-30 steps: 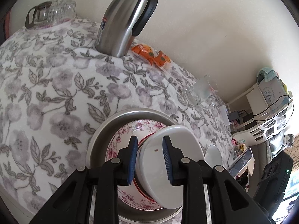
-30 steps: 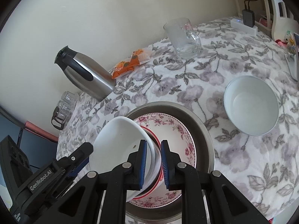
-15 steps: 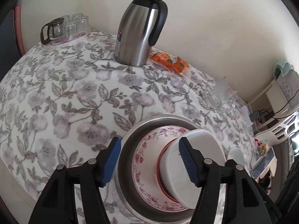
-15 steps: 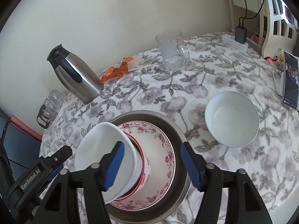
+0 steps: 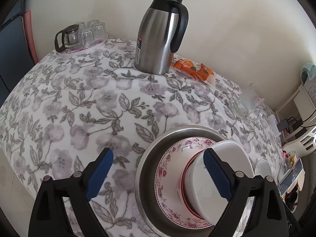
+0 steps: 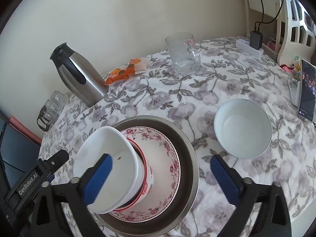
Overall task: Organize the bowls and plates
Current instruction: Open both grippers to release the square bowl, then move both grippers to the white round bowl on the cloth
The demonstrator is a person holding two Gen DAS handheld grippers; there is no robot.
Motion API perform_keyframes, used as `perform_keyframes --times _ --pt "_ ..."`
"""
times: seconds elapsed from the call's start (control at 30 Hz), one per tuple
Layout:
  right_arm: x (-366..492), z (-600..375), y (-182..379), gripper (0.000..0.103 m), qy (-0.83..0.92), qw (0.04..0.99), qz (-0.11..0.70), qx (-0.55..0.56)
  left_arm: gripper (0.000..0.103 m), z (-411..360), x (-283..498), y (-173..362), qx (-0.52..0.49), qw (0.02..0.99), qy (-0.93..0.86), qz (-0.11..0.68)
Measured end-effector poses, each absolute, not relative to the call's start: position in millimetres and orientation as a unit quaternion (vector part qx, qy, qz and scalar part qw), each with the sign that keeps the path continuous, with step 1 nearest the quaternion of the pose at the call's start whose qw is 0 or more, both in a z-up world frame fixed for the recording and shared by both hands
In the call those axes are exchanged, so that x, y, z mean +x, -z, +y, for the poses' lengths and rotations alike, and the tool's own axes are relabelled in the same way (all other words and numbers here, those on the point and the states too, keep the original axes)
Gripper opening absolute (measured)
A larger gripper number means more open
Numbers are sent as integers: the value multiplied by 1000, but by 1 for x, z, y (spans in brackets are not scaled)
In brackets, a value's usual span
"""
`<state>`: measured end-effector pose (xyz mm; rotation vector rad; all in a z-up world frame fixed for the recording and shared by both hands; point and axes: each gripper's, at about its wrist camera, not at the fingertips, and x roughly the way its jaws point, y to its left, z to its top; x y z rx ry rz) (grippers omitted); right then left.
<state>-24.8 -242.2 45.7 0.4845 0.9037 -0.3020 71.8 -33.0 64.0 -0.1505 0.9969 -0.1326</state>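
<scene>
Left hand-held gripper [image 5: 158,174] and right hand-held gripper [image 6: 161,179]: jaws have just been opening, now spread wide, pinching nothing. White bowl [image 6: 110,158] sits stacked in red-rimmed bowl [image 6: 147,175] on floral plate [image 6: 167,154], inside steel basin [image 6: 187,148]. Second white bowl [image 6: 243,128] apart on table [image 6: 197,98].

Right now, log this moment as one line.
left gripper: open, just released | right gripper: open, just released | white ceramic bowl: stacked on red-rimmed bowl in floral plate | second white bowl: on tablecloth
</scene>
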Motion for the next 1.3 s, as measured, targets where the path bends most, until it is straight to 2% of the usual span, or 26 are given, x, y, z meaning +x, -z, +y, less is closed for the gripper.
perform_keyframes --times 0.37,0.63,0.8,1.3 --pt "-35 -254 -55 103 144 866 419 230 97 -43 65 -72 -68 879 61 468" --pt "-52 -284 -64 103 155 869 402 242 97 -65 51 -93 -67 898 91 426" --pt "-72 -319 -66 103 192 864 385 261 97 -93 39 -113 -57 911 131 387" --pt "-135 -424 -45 103 307 821 356 324 97 -210 10 -123 -7 881 273 387"
